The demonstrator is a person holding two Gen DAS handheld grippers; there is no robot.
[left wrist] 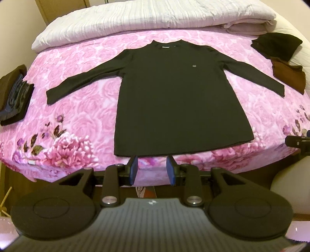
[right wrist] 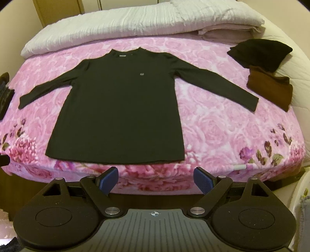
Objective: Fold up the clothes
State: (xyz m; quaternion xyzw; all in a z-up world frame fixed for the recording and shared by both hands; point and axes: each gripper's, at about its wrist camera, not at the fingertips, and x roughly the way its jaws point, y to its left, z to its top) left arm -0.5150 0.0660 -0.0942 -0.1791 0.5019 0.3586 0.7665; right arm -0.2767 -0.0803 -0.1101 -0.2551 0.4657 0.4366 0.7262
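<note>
A black long-sleeved shirt point(left wrist: 174, 100) lies flat, front up, on the pink floral bedspread point(left wrist: 81, 108), sleeves spread out to both sides, hem towards me. It also shows in the right wrist view point(right wrist: 120, 108). My left gripper point(left wrist: 152, 170) is open and empty, just short of the hem near its middle. My right gripper point(right wrist: 155, 181) is open wider and empty, held before the bed's front edge, below the hem's right part.
Folded black point(left wrist: 277, 46) and brown point(left wrist: 288, 75) clothes lie at the back right of the bed. A dark pile of clothes point(left wrist: 13, 95) lies at the left edge. A white quilt point(left wrist: 135, 17) is rolled along the head of the bed.
</note>
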